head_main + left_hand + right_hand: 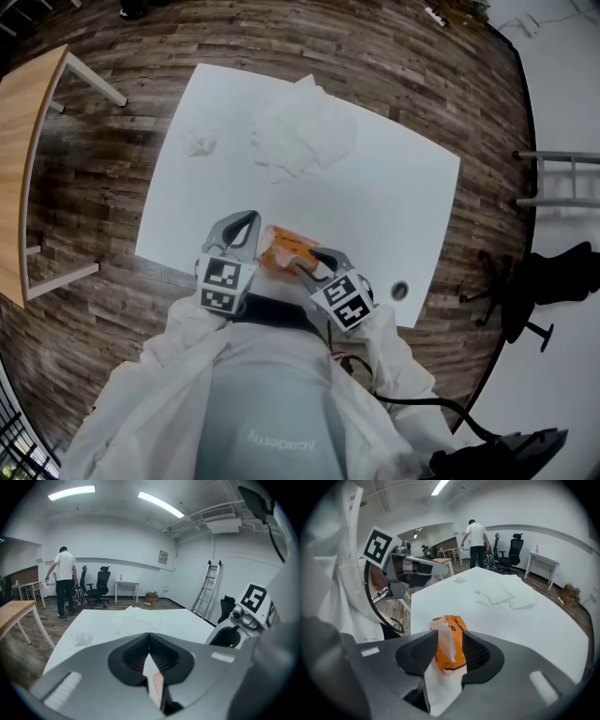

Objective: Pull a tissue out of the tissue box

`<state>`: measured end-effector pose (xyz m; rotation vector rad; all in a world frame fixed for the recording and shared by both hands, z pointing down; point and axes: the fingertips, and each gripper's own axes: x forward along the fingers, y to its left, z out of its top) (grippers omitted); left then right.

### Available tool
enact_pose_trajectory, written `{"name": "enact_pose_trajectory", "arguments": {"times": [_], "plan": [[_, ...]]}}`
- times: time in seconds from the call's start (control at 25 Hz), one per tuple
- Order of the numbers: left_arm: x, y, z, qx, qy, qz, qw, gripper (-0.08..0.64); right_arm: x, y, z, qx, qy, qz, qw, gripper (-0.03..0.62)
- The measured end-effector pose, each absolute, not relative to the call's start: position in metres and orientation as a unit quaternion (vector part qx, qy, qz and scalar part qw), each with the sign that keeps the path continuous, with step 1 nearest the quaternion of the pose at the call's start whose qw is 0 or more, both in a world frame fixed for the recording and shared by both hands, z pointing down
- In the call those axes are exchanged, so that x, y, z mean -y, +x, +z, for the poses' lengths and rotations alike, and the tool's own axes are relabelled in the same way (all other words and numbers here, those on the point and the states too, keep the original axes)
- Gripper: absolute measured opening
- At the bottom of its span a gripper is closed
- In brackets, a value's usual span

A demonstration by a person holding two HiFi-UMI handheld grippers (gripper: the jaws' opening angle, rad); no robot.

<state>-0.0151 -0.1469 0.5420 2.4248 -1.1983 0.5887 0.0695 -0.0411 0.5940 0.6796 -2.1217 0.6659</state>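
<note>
2 hand-held grippers (150, 638) (450, 637) clamp tissue (151, 670), tissue box (451, 654).

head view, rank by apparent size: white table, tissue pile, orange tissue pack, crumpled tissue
1. white table
2. tissue pile
3. orange tissue pack, partly hidden
4. crumpled tissue, looks a little smaller, but the pack sits nearer the camera, so unsure

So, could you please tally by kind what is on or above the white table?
2 grippers: left gripper, right gripper
1 orange tissue pack
1 white scrap in the left gripper
1 crumpled tissue
1 pile of loose tissues
Total: 6
</note>
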Motion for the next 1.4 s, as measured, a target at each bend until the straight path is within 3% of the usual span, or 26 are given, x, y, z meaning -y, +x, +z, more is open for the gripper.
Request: {"name": "enact_pose_trajectory", "arguments": {"times": [0.68, 1.4], "plan": [[0.153, -0.011, 0.541, 0.428, 0.857, 0.214, 0.191, 0.000, 0.045, 0.059, 0.605, 0.843, 0.234, 0.238, 0.422, 0.137], [0.150, -0.008, 0.551, 0.426, 0.852, 0.223, 0.207, 0.000, 0.043, 0.059, 0.608, 0.841, 0.240, 0.244, 0.420, 0.058]]}}
